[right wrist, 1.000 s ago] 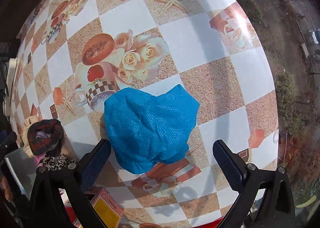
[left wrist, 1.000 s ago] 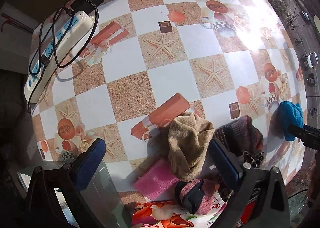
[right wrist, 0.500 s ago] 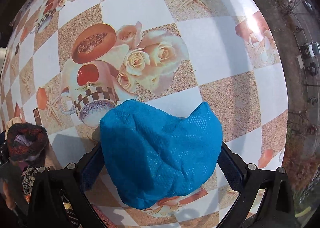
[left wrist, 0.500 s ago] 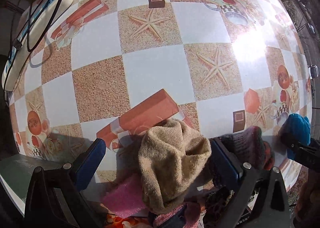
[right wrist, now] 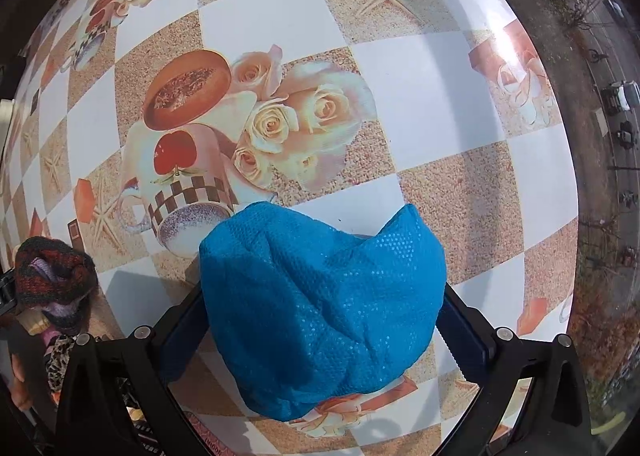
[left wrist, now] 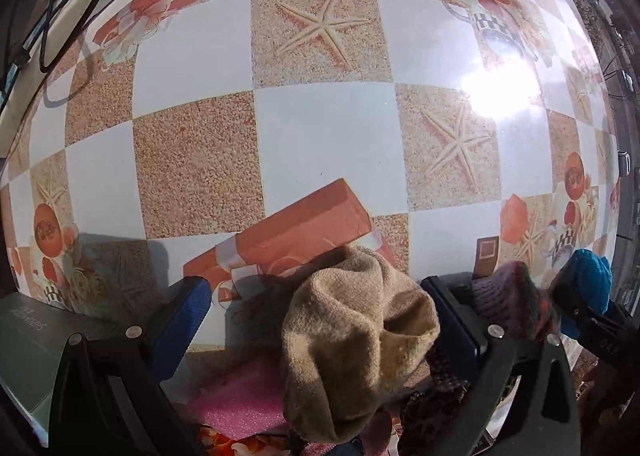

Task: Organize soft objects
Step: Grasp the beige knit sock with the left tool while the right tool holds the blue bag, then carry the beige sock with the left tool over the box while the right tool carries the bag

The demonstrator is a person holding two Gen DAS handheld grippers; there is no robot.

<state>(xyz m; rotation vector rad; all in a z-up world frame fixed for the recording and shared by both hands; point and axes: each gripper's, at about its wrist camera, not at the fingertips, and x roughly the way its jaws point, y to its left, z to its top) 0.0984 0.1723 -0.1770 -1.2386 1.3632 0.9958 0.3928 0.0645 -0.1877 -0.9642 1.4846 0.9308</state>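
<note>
Far left of my left cam there's a white power strip (left wrist: 60,8) w/ a black cable (left wrist: 86,16) looped over it, sitting at the edge of the surface (left wrist: 320,136), which has that checkered starfish/coffee-cup print. A grey-green box (left wrist: 36,344) sits at the lower left corner.

My left gripper (left wrist: 316,320) is spread wide, holding nothing atm. The tan knit cloth (left wrist: 356,336) is bunched up between the 2 fingers, nearer the right one; can't tell if it actually touches it. A pink foam sponge (left wrist: 240,400) lies just under/beside the cloth on its left side. Right of my right finger is a dark red-and-purple knit piece (left wrist: 516,304), and below it some leopard-print fabric (left wrist: 436,408), partly hidden so idk what it is exactly. All of that is piled close together at the near edge.

Further right, my right gripper (right wrist: 320,316) has both fingers up against the sides of the blue dotted cloth (right wrist: 324,308), so it's got the thing pinched between the pads. The cloth bulges up out of the fingers in a rounded lump w/ a dip on top, over the printed cup and roses. In that cam the dark knit piece (right wrist: 54,272) shows at far left, well apart from the blue one.
</note>
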